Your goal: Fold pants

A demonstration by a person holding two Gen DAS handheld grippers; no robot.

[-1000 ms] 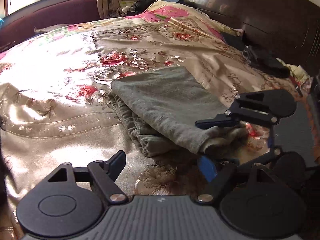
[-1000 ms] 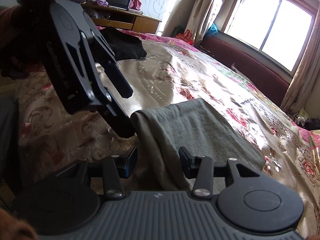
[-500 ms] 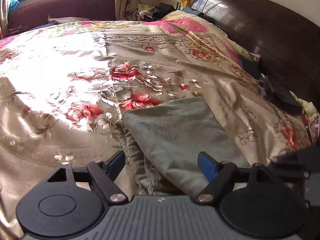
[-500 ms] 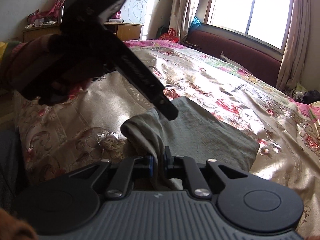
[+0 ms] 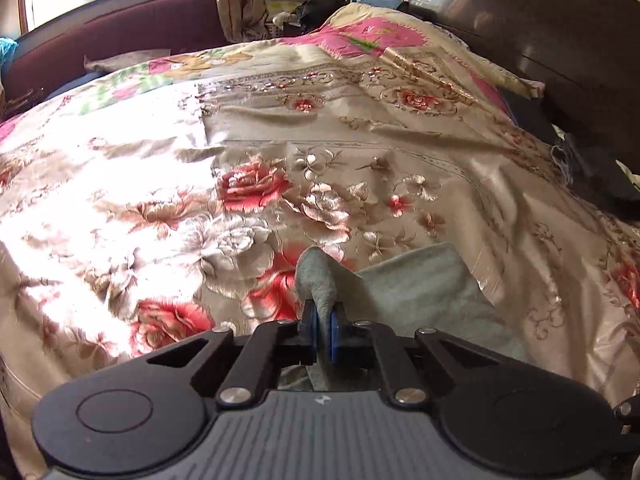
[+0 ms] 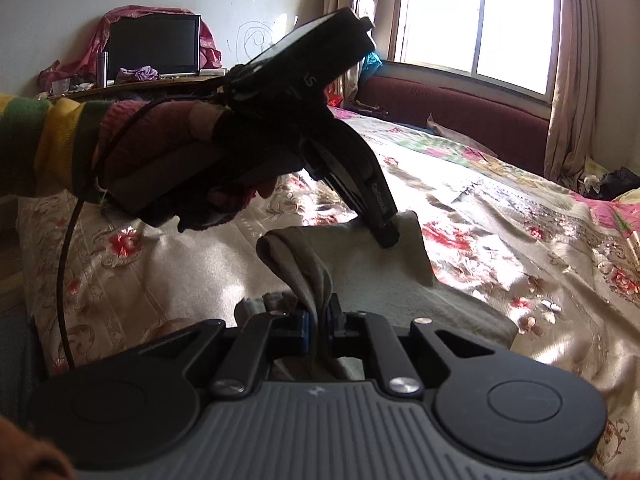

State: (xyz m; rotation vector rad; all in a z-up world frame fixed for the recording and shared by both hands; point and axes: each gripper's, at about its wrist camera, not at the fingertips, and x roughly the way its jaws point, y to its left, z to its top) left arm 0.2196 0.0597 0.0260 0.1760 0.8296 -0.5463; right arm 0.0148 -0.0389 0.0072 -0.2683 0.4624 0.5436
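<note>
- With both tongs closed on cloth, we start at the left gripper (image 5: 324,330): its blue pads (image 5: 309,328) are pinched on a raised corner of the grey pants (image 5: 420,292), a tongue of fabric standing up just past the tips; the right gripper (image 6: 318,326) is likewise clamped on a bunched ridge of the same garment.
- In the right wrist view the left gripper (image 6: 386,236) reaches in from the left, held by a gloved hand (image 6: 168,172); its tip meets the far corner of the pants (image 6: 380,276), so the two grips sit on neighbouring corners of one edge, near each other.
- To do this step well, in our judgement, we should lift both corners level and together, keep the edge between them taut, and carry it over the rest of the garment without letting the layers slide; uneven height would skew the fold.
- The pants lie on the floral bedspread (image 5: 248,184) directly beneath and ahead of the tongs, spreading rightward from the left gripper; how many layers each grip holds is hard to tell, as the gripper bodies hide the near cloth.
- Further out are the dark headboard (image 5: 540,24) and the window (image 6: 480,16).
</note>
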